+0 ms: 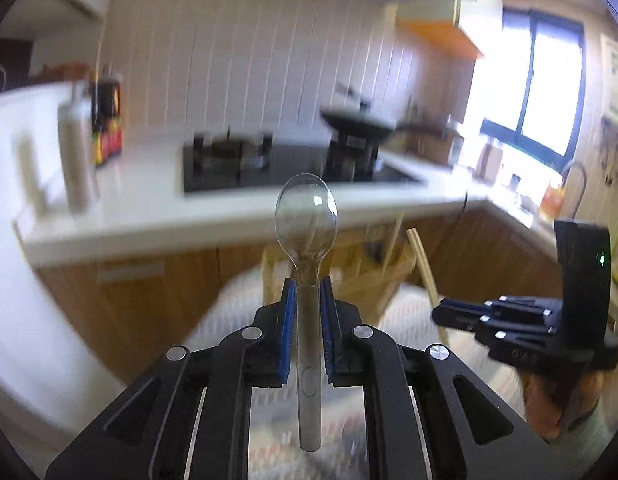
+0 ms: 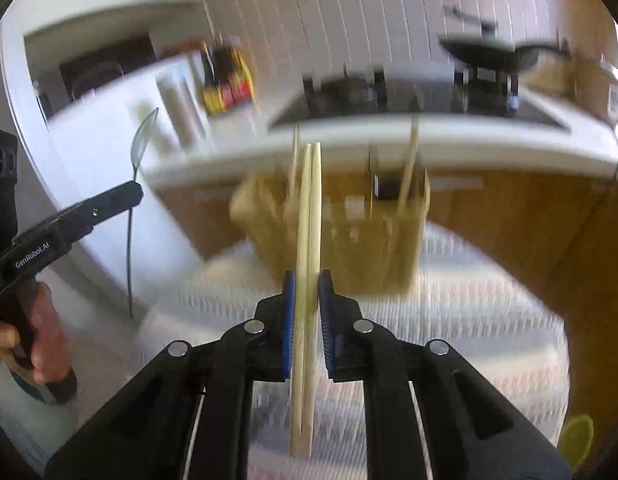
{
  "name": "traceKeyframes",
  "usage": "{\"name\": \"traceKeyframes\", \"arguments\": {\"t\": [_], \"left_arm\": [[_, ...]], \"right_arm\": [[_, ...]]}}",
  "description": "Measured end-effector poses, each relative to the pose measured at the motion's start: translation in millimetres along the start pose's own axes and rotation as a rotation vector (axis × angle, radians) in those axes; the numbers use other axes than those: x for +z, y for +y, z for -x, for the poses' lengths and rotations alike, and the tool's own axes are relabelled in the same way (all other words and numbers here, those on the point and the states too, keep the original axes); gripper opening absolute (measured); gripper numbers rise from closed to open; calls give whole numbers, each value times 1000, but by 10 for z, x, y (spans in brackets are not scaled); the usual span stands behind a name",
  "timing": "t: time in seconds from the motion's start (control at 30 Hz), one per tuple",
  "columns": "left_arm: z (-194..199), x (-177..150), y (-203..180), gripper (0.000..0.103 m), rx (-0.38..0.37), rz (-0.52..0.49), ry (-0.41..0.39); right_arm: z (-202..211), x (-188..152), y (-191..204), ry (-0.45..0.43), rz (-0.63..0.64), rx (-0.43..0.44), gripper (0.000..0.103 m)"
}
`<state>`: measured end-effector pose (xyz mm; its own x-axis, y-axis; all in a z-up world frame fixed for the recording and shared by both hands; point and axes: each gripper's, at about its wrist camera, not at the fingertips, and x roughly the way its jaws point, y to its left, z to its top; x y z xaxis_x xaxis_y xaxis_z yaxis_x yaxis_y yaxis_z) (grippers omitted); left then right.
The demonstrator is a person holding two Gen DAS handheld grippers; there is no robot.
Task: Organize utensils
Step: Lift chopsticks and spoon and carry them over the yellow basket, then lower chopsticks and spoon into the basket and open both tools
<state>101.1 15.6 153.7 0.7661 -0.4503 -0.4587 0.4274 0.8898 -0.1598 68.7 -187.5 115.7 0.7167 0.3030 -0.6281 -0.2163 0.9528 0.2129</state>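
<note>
Two tools loaded: left tool (image 1: 307,280) clamping clear spoon (image 1: 307,216); right tool (image 2: 307,276) clamping chopsticks (image 2: 310,208), upright, nearer holder (image 2: 341,232) straight ahead.

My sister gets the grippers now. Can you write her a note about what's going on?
Left gripper: shut on the clear plastic spoon, bowl pointing up.
Right gripper: shut on the pair of chopsticks.
The wooden utensil holder is straight ahead on the patterned cloth, with a few chopsticks already standing in it.
Left to do: put the spoon and chopsticks in.
</note>
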Motion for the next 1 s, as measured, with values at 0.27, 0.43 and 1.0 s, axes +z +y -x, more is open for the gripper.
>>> {"name": "traceKeyframes", "arguments": {"t": [0.27, 0.43, 1.0], "left_arm": [[-202, 449, -225, 10, -6, 7, -180], [-487, 501, -186, 10, 4, 29, -245], [-1026, 89, 48, 11, 11, 48, -298]], "right_arm": [[37, 709, -247, -267, -16, -83, 10], [-82, 888, -490, -383, -52, -108, 10], [-627, 680, -587, -502, 13, -187, 10]]}}
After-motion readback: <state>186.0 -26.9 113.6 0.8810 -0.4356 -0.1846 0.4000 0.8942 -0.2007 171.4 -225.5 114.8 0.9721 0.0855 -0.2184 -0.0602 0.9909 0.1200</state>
